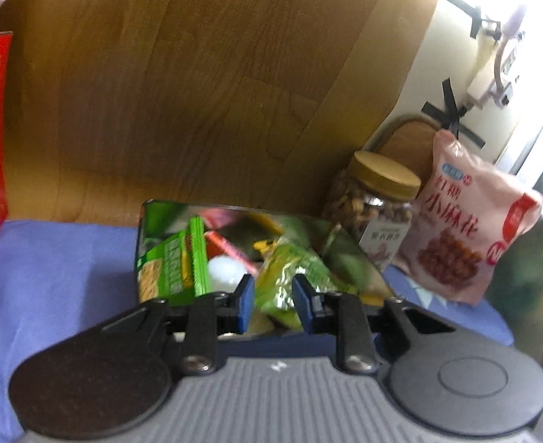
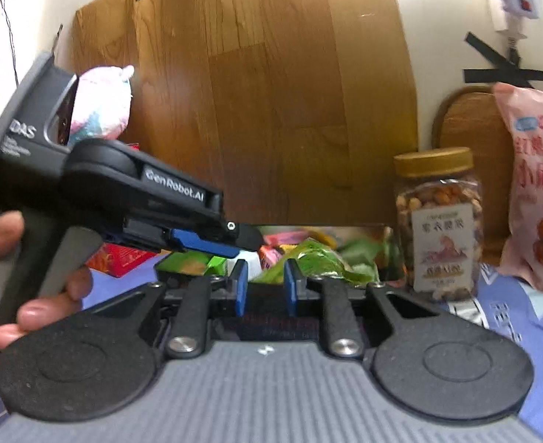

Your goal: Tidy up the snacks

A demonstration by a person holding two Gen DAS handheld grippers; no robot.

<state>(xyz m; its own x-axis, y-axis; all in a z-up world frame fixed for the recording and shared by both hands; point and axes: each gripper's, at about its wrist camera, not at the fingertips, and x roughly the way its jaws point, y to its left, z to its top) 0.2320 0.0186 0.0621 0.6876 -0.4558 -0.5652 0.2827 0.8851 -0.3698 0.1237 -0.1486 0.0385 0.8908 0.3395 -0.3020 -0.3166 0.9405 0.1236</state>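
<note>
Jaws narrow, empty, over the snack tin

Both jaws narrowly parted, nothing pinched: left gripper (image 1: pixel 272 304) and right gripper (image 2: pixel 262 286) hover low-centre before the tin (image 1: pixel 144 236) of snacks. Green packet (image 1: pixel 289 280) lies just beyond. Judgement: open wider, descend squarely onto one packet. Nut jar (image 2: pixel 437 221) and pink bag (image 1: pixel 470 229) stand right.
</note>
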